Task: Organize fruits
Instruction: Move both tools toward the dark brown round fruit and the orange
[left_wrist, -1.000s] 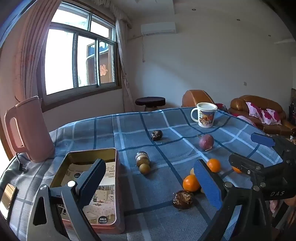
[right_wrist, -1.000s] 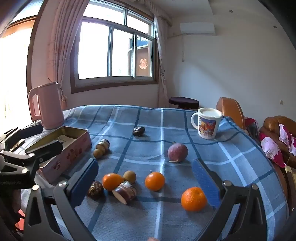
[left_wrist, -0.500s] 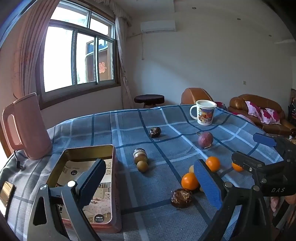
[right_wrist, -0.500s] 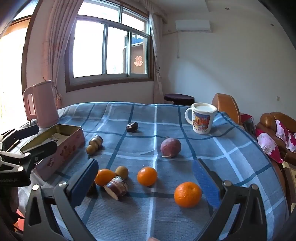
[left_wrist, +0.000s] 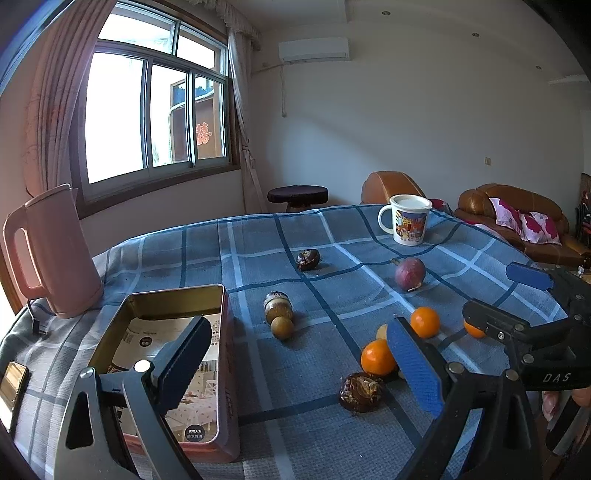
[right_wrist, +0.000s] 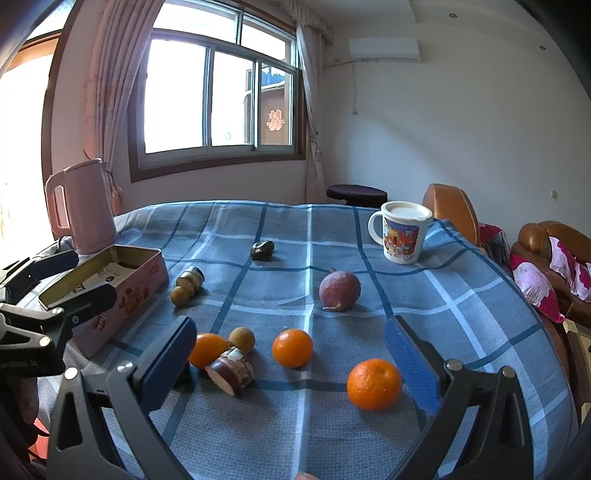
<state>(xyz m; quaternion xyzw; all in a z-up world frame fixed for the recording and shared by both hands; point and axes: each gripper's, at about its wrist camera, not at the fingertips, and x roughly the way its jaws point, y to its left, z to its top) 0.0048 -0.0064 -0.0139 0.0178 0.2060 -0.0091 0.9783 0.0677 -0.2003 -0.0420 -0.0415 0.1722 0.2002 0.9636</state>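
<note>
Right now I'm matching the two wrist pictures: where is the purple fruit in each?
Left wrist: purple fruit right of centre, below the mug.
Right wrist: purple fruit near centre, left of and below the mug.
Shared landmark: the mug.

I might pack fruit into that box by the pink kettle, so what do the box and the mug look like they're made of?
Box: probably thin metal tin; gold reflective inner walls, rolled rim, pink printed outside.
Mug: looks like glazed ceramic or enamel; glossy white with a cartoon print. Which one, the pictures leave open.
</note>
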